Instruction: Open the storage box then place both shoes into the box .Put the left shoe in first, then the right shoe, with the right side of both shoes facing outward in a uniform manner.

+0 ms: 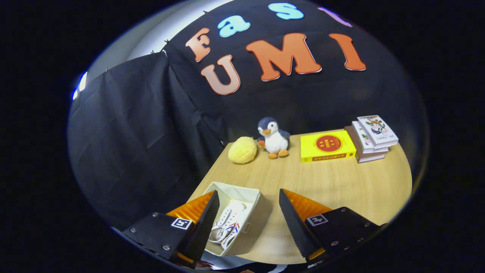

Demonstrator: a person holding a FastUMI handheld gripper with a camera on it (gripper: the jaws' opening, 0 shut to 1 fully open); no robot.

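Gripper view: gripper [248, 197] fingers spread wide apart, holding nothing, above the wooden table [341, 182]; open storage box [242, 218] lies between them toward the left finger with white shoes [227, 225] inside; plush penguin [273, 137] and books [373, 138] well beyond.

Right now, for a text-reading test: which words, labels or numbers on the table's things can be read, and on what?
Yellow book: print too small to read.
Stacked books: cover print too blurred.
Shoes in the storage box: nothing legible.
Tongs, open above the box: square markers, no words.
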